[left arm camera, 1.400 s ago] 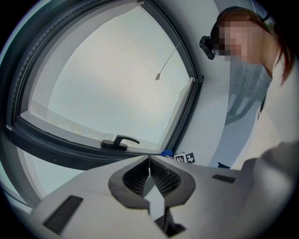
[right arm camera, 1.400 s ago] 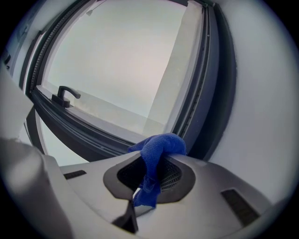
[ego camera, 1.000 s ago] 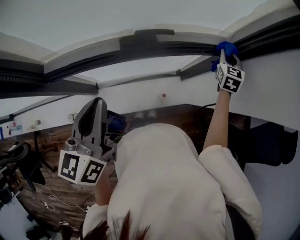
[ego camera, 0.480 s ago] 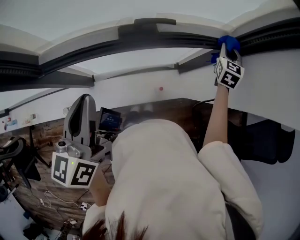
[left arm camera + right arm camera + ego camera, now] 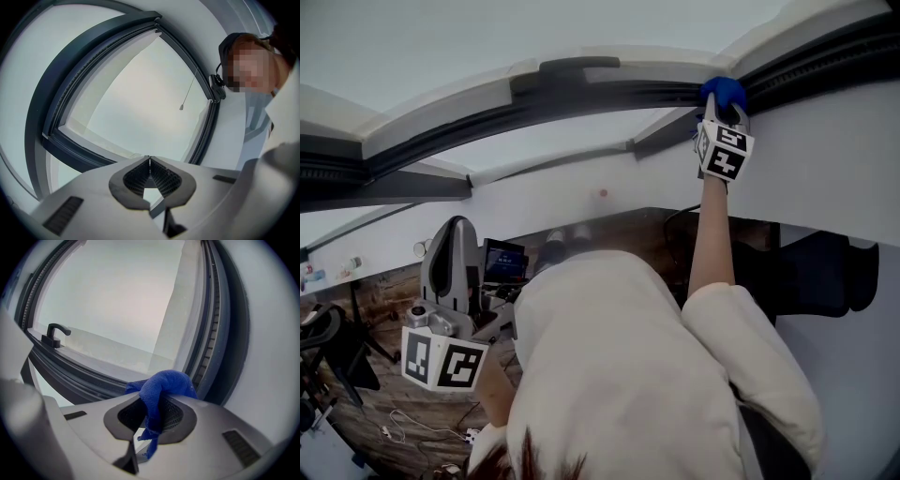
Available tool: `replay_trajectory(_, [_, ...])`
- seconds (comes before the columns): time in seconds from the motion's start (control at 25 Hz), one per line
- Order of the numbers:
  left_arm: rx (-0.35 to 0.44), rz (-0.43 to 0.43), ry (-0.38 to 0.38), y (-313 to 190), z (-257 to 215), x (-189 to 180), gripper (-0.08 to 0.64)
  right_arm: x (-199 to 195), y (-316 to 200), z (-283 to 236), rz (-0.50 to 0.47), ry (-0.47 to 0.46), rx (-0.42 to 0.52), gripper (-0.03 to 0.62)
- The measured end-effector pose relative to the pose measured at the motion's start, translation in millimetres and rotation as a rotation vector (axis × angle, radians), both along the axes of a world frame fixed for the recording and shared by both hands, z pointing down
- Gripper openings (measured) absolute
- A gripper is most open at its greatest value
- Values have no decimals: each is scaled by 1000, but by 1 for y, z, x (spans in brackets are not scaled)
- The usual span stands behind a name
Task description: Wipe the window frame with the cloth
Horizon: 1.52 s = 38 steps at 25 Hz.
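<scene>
Leftward along the window frame [image 5: 581,89] the right gripper [image 5: 723,105] has been carried since the earlier frames, and the cloth [image 5: 724,92] with it; the left gripper [image 5: 457,234] has been lowered slightly, well below the frame.

The dark frame is seen arching across the top of the head view, with pale glass above it and a white wall [image 5: 825,169] beneath it; below the frame, the person's pale hooded top [image 5: 637,375] fills the lower middle, and the right arm [image 5: 712,234] is stretched straight up to the frame.

At the frame, the right gripper's jaws are clamped on the blue cloth; the cloth is bunched above the jaw tips and pressed against the frame's dark channel, as the head view shows; in the right gripper view the cloth [image 5: 164,385] is seen gripped between the jaws, with a frayed end hanging below them.

The left gripper is held apart from the frame; its jaws are pressed together at the tips [image 5: 149,161], with nothing between them.

On the frame's lower rail a small black handle [image 5: 55,333] is seen.
</scene>
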State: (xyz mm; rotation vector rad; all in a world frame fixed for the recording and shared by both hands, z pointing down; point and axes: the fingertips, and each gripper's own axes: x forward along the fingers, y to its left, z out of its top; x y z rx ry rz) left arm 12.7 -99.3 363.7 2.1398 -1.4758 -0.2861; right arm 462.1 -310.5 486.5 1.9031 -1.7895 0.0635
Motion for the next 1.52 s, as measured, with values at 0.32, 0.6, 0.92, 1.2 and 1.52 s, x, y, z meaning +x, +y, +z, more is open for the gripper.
replay_trajectory(0.32, [-4, 28, 16, 2, 2, 3, 11, -20, 2, -1, -18, -6, -3, 51])
replay_trajectory(0.6, [-3, 36, 24, 3, 1, 1, 11, -40, 6, -1, -51, -18, 8, 51])
replay_trajectory(0.92, [-8, 31, 25, 5, 4, -5, 11, -65, 9, 0, -73, -13, 25, 51])
replay_trajectory(1.2, [-10, 37, 24, 4, 5, -10, 11, -85, 12, 0, -91, 4, 21, 51])
replay_trajectory(1.52, [-8, 45, -9, 4, 7, -15, 11, -105, 14, 1, -114, 77, -1, 48])
